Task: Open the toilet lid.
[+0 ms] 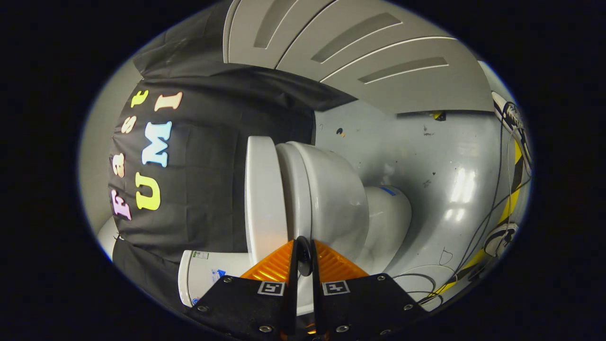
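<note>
The view is rolled sideways, so the white toilet looks tipped over. Its lid [262,199] is a flat slab lying against the seat [296,189], with the bowl [334,199] and the pedestal [390,213] beyond the seat. The tank [208,277] sits beside the fingers on the lid's side. My gripper [303,244] is right at the toilet's rim, its tips meeting at the seat edge just beside the lid. The two fingers [272,267] are pressed together with only a thin slit between them, and nothing of the toilet shows inside it.
Grey floor [440,180] spreads past the pedestal, with black cables [492,208] and yellow-black tape [513,189] running along its far side. The black booth cloth [203,156] hangs behind the lid and tank. A grey panelled surface [360,52] lies beyond.
</note>
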Tool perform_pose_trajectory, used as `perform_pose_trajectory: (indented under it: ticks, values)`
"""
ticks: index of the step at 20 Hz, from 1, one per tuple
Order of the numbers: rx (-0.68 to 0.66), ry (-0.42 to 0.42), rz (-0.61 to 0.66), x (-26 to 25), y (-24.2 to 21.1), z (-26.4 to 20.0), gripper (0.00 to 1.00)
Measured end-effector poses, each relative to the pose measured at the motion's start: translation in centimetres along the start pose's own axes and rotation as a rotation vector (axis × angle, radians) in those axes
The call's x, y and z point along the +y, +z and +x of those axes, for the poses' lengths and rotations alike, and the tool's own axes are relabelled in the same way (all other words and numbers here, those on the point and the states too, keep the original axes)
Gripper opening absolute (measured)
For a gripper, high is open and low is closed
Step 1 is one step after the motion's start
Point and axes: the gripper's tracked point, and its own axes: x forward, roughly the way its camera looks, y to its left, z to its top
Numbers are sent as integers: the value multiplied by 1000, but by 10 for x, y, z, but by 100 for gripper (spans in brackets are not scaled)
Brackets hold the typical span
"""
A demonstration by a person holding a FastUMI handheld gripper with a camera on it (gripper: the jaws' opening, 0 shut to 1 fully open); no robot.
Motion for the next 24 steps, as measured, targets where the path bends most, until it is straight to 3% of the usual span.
perform_pose_trajectory:
  ticks: [2,4,7,24]
  values:
    - [0,22,33,4,1,-2,15]
    - [-15,26,49,6,1,0,6]
    - [-24,11,-12,9,-3,-1,0]
    - [-31,-54,-200,17,-5,-3,0]
